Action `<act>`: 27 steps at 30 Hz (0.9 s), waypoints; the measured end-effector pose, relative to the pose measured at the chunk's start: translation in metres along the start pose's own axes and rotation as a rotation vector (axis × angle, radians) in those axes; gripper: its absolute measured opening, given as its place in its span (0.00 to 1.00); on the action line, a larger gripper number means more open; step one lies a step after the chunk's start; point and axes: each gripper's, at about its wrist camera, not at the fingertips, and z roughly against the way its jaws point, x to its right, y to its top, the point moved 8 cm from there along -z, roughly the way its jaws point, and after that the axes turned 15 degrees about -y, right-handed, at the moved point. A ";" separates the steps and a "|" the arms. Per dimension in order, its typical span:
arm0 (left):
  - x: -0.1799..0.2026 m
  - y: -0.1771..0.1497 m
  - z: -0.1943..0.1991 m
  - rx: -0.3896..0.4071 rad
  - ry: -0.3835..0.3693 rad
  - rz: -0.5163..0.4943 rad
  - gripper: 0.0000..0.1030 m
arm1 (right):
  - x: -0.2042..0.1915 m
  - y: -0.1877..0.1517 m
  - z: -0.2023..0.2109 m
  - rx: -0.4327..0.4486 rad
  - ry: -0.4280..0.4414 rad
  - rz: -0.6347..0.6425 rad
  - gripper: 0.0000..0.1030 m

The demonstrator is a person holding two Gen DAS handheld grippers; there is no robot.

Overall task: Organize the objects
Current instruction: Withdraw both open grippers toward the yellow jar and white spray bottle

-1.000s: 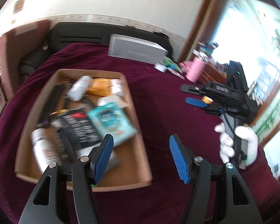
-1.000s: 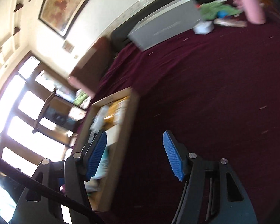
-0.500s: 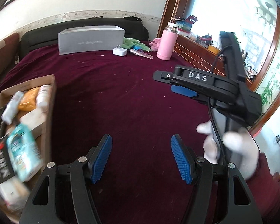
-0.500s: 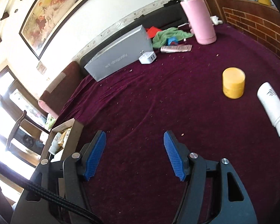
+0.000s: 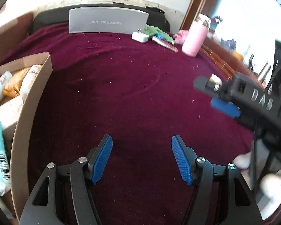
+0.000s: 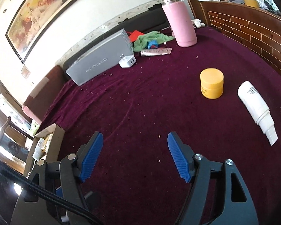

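Left wrist view: left gripper [image 5: 141, 156] jaws apart, nothing between, tilted down over the maroon surface [image 5: 131, 86]; cardboard box [image 5: 31, 97] of packets at left; right gripper [image 5: 224, 95] at right edge.
Right wrist view: right gripper [image 6: 134, 154] jaws opening, empty; yellow jar [image 6: 212, 83] and white tube [image 6: 255, 106] ahead-right, apart.

Left gripper [image 5: 142, 156] swung off the cardboard box [image 5: 31, 101] onto bare maroon cloth [image 5: 133, 86], empty, box now at the left edge, right gripper [image 6: 135, 154] turned from the box toward yellow jar [image 6: 212, 83] and white bottle [image 6: 254, 105], jaws opening, nothing between them
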 end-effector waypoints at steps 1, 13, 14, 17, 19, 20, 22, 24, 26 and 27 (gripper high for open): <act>0.000 0.000 0.000 0.001 -0.005 0.002 0.60 | -0.001 -0.002 -0.001 -0.009 -0.004 0.005 0.70; 0.016 -0.005 -0.014 -0.071 -0.025 -0.087 0.94 | -0.003 -0.017 -0.021 -0.077 -0.077 0.057 0.81; 0.015 -0.005 -0.013 -0.068 -0.034 -0.082 0.95 | -0.006 -0.019 -0.022 -0.072 -0.091 0.083 0.82; 0.014 -0.004 -0.012 -0.057 -0.054 -0.069 0.95 | -0.013 -0.021 -0.025 -0.078 -0.099 0.137 0.89; 0.014 -0.004 -0.011 -0.055 -0.061 -0.065 0.95 | -0.015 -0.020 -0.027 -0.085 -0.062 0.136 0.99; 0.014 -0.004 -0.011 -0.054 -0.062 -0.064 0.95 | -0.015 -0.019 -0.026 -0.085 -0.033 0.121 1.00; 0.014 -0.004 -0.011 -0.055 -0.061 -0.065 0.95 | -0.011 -0.018 -0.024 -0.070 -0.005 0.063 1.00; 0.014 -0.004 -0.011 -0.055 -0.061 -0.064 0.95 | -0.009 -0.016 -0.022 -0.059 0.020 0.015 1.00; 0.014 -0.004 -0.011 -0.055 -0.060 -0.065 0.95 | -0.009 -0.016 -0.022 -0.068 0.029 0.024 1.00; 0.014 -0.004 -0.011 -0.056 -0.058 -0.066 0.95 | -0.011 -0.016 -0.023 -0.074 0.020 0.044 1.00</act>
